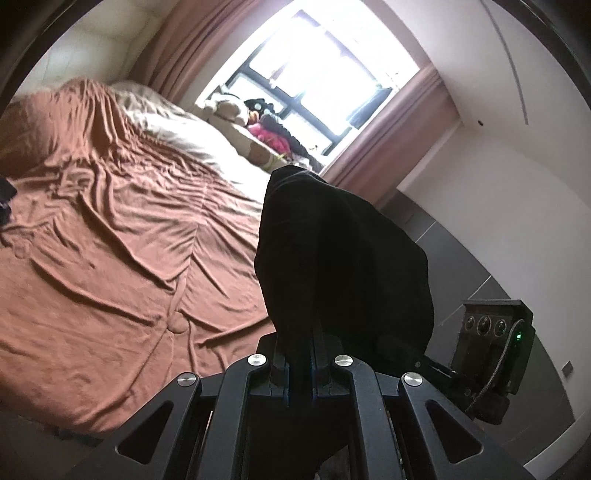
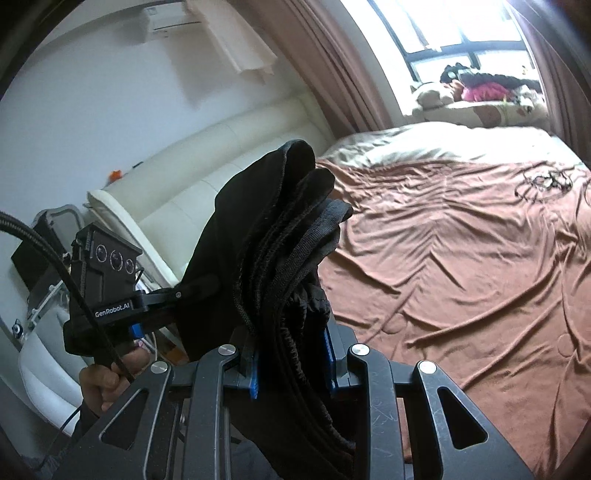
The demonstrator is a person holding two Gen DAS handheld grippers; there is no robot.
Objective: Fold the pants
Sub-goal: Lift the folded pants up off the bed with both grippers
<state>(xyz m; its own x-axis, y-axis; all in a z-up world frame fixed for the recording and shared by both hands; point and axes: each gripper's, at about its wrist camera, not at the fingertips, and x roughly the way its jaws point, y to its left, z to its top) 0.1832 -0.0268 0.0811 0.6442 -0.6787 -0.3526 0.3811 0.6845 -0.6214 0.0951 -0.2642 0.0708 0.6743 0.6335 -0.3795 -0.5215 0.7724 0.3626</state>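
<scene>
Up above the rumpled rust-brown sheet (image 1: 110, 258), the soft black pants (image 1: 332, 258) hang bunched between both tools. Left gripper (image 1: 303, 354) is pressed nearly together on thin cloth; right gripper (image 2: 293, 354), with ribbed blue pads (image 2: 254, 373), pinches what looks like the thick gathered elastic waistband.

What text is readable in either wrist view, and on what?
"GenRobot.AI": white lettering on the black body of the left gripper, seen in the right wrist view.
Left wrist view: no readable text; the other device there shows only lenses and a green light.
Air conditioner on the wall: any marking is too small to read.
</scene>
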